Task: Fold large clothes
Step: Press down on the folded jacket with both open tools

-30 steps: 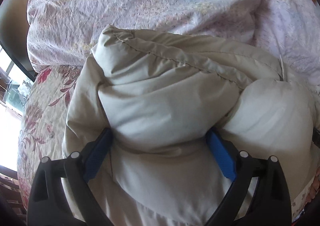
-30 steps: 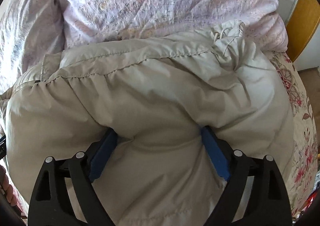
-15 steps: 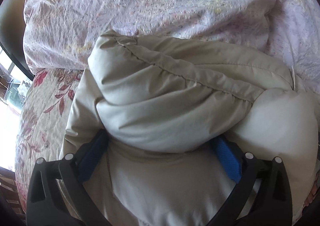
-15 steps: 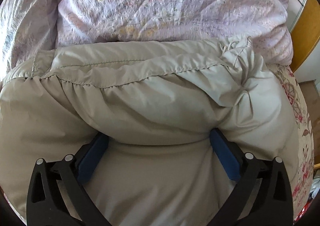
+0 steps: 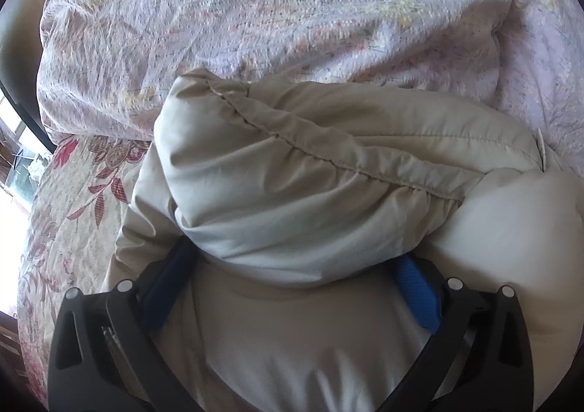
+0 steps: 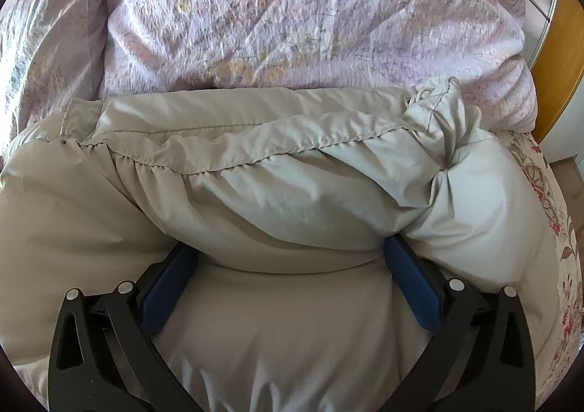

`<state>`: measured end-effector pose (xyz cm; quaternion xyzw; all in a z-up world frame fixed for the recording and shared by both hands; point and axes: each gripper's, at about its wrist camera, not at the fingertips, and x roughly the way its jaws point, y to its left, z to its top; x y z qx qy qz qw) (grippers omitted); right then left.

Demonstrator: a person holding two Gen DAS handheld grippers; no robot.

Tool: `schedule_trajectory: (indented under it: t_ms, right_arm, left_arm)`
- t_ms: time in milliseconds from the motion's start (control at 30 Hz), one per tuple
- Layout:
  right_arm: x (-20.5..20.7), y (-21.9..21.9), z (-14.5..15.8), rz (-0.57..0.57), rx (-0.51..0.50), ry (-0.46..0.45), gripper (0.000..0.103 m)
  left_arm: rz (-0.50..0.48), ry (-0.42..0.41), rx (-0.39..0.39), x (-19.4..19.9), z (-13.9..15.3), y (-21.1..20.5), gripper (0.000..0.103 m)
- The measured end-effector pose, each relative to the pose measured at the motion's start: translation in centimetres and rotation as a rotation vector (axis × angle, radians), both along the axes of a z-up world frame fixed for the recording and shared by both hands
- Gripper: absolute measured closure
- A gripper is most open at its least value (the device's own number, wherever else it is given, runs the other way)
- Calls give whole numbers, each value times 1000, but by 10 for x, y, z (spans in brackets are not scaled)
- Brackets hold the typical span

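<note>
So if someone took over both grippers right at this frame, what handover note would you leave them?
Left gripper: jaws wide apart, a thick fold of the beige padded jacket bulging between them.
Right gripper: the same, on the jacket's other side.
The jacket lies bunched on the floral bedsheet, against the lilac duvet.
Done: one fold appears rolled over.
Left: probably flatten it, let go, finish folding.

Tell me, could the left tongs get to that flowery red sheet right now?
Probably not directly: the left tongs are wrapped around the puffy beige coat, which fills them. The floral sheet lies bare off to their left.
</note>
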<state>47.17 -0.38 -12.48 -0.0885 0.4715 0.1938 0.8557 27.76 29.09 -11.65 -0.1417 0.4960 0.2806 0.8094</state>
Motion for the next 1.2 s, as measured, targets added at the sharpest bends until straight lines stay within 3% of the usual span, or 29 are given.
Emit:
schedule_trajectory:
  t_ms: [500,1200]
  right_arm:
    - [-2,2,-4,-2,48,-95,1]
    - [-7,-1,-5,-14,62,-118,1]
  left_arm:
    - [11,-98,81,-10,-6,-9,2]
    - [7,-121,103,-10,-16,-20,2]
